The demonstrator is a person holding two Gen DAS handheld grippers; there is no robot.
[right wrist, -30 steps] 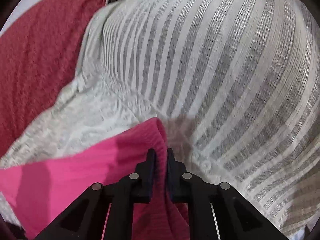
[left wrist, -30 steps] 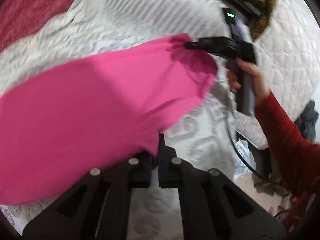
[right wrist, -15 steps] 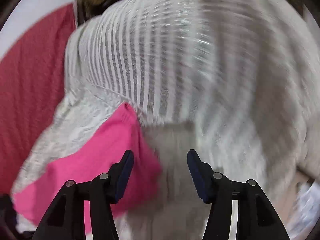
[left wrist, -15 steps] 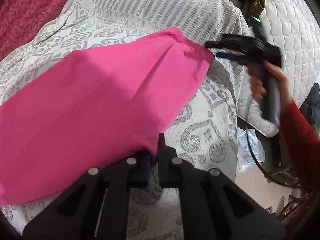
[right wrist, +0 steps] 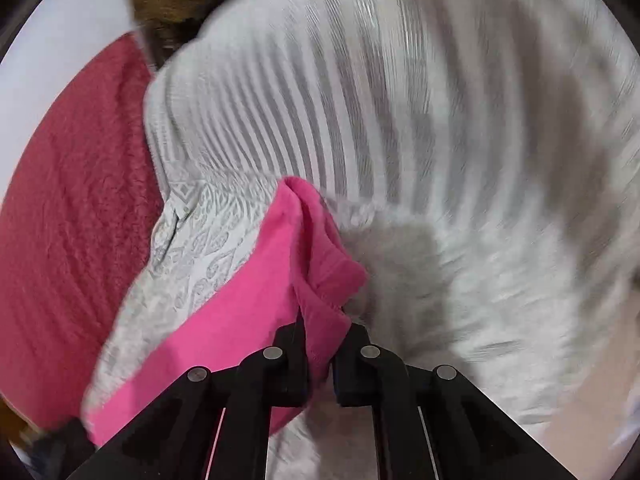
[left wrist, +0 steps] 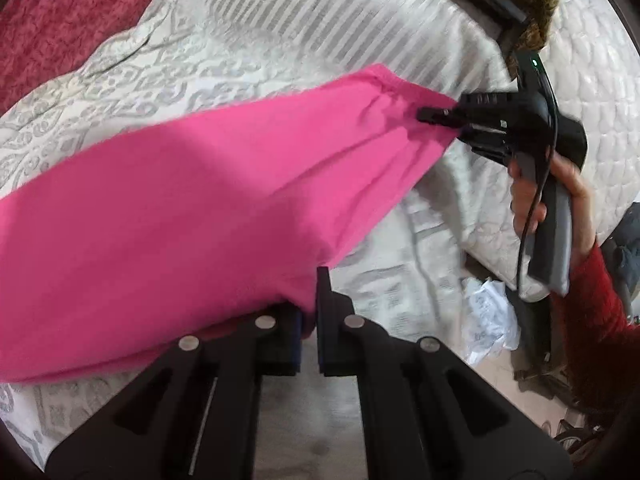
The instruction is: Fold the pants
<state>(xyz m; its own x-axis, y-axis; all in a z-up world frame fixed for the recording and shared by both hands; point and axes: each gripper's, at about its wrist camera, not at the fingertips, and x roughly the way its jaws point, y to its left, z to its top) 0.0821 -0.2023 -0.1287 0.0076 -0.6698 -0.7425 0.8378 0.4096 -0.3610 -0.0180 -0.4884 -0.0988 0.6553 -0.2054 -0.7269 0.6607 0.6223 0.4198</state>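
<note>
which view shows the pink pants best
The left wrist view: the pants spread nearly whole across the bed, pinched at both ends by the tools. The right wrist view shows only one bunched corner between the right tool's fingers.

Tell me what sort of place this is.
Most likely a bedroom: pink pants are spread over a patterned bedspread on a quilted mattress, with a red blanket alongside.

Both wrist fisheyes look steeply down along their black fingers (left wrist: 332,320), close over the grey-patterned white bedspread (left wrist: 280,32), sharing the bright pink fabric pants (right wrist: 248,312).
</note>
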